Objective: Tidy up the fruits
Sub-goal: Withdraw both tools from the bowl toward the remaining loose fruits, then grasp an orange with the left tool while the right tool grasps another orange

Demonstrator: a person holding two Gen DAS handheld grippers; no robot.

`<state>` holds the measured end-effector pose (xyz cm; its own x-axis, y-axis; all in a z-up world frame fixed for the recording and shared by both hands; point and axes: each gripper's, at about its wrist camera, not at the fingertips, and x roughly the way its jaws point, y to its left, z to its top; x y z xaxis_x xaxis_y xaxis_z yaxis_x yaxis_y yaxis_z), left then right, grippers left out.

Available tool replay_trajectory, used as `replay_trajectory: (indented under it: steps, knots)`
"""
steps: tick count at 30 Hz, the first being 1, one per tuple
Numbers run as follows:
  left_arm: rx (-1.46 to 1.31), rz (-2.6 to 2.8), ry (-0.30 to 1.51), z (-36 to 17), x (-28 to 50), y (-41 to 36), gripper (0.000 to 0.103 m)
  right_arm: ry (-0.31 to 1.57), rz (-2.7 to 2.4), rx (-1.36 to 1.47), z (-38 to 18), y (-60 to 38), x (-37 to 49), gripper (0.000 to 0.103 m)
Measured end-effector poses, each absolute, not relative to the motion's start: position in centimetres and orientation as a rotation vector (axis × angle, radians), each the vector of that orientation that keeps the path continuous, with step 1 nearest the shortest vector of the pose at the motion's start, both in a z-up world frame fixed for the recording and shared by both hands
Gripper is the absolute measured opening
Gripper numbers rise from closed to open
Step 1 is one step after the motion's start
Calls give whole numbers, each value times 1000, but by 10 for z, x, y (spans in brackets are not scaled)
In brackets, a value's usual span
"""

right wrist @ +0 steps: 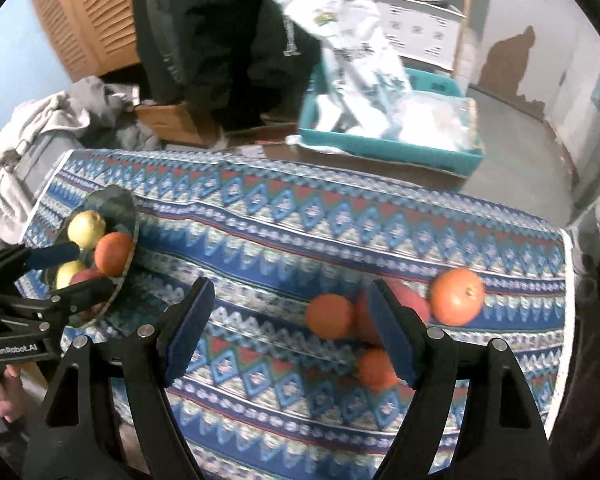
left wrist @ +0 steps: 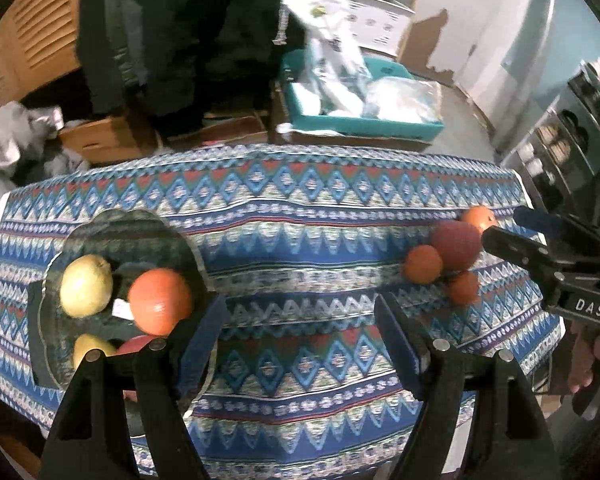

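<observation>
A glass plate (left wrist: 140, 224) at the table's left holds a yellow-green apple (left wrist: 86, 286), an orange (left wrist: 160, 301), a second yellow fruit (left wrist: 90, 346) and a red fruit partly hidden behind my finger. My left gripper (left wrist: 300, 332) is open and empty, just right of the plate. At the table's right lie a red apple (left wrist: 456, 246) and three oranges (left wrist: 423, 264). My right gripper (right wrist: 290, 324) is open and empty, above the cloth left of that group (right wrist: 330, 316); its right finger covers part of the red apple (right wrist: 414, 300). The plate (right wrist: 124, 204) shows at left.
A patterned blue cloth (left wrist: 300, 208) covers the table. Beyond its far edge are a teal crate (left wrist: 364, 124) with white bags, cardboard boxes (left wrist: 100, 140), a person's dark legs and grey clothes. Metal shelving (left wrist: 560, 140) stands at the right.
</observation>
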<state>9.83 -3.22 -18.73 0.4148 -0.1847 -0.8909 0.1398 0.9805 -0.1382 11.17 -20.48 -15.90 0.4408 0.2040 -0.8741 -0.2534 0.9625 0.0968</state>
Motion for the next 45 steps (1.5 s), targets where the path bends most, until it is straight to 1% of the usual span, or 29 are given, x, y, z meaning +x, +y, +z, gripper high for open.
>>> replay_trajectory:
  steps: [3, 6, 11, 21, 38, 45]
  knots:
    - [-28, -243, 1126, -185, 101, -52, 78, 1086, 248, -35, -160, -227, 110, 80]
    - [-5, -287, 1125, -185, 107, -74, 82, 1092, 226, -23, -159, -244, 111, 80]
    - [41, -345, 1131, -191, 114, -108, 82, 1108, 187, -28, -160, -272, 114, 80]
    - [106, -404, 1185, -223, 128, -151, 82, 1181, 115, 9, -182, -325, 130, 80]
    - [160, -465, 1294, -289, 152, -193, 82, 1260, 119, 0, -243, -358, 142, 80]
    - [88, -480, 1336, -306, 163, -191, 82, 1272, 119, 35, -257, -370, 149, 80]
